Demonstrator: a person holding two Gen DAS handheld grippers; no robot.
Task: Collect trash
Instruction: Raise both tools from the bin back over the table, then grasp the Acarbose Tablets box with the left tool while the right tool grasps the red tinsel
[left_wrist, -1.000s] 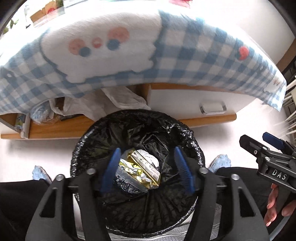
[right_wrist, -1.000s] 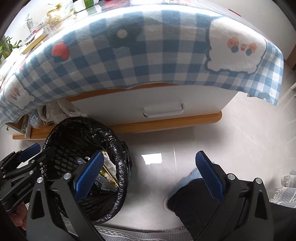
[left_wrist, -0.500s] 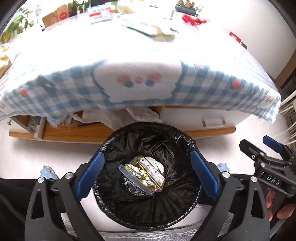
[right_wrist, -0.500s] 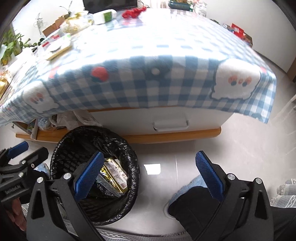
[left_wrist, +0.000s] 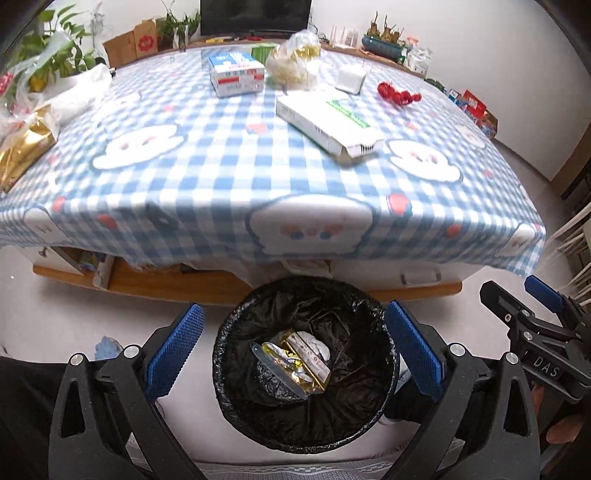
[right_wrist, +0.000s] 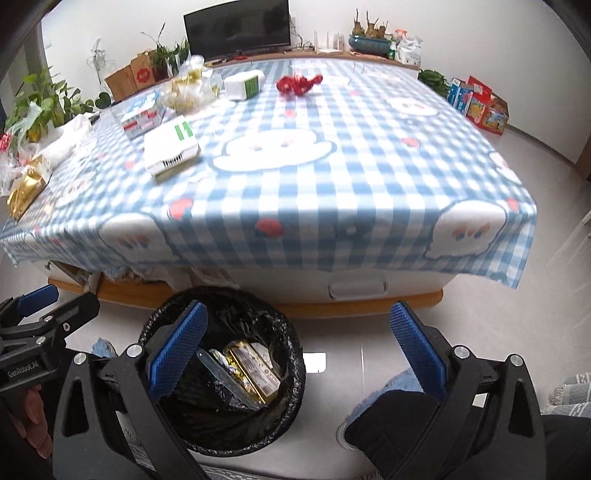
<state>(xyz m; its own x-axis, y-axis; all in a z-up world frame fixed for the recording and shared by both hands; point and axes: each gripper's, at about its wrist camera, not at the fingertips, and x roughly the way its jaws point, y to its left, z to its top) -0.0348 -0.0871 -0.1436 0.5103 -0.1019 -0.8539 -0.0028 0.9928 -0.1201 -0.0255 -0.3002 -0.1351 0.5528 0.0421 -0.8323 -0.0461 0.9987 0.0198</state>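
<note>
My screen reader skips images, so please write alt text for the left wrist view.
The open left gripper hangs above a black-lined trash bin holding gold wrappers, in front of a table with a blue checked cloth carrying boxes and bags. The right gripper shows at the right edge.

Bright, even daylight, slight motion blur on tablecloth (left_wrist: 221, 177), heavy fisheye bend w/ dark corners, floor (right_wrist: 314, 363) glare maybe window.

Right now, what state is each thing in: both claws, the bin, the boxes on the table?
Left claw: open, empty, above bin.
Right claw: open, empty.
Black-lined round trash bin: uncovered, holds gold wrappers.
Long white carton with green stripe: lying flat on table.
Blue-and-white box: upright, closed.
</note>
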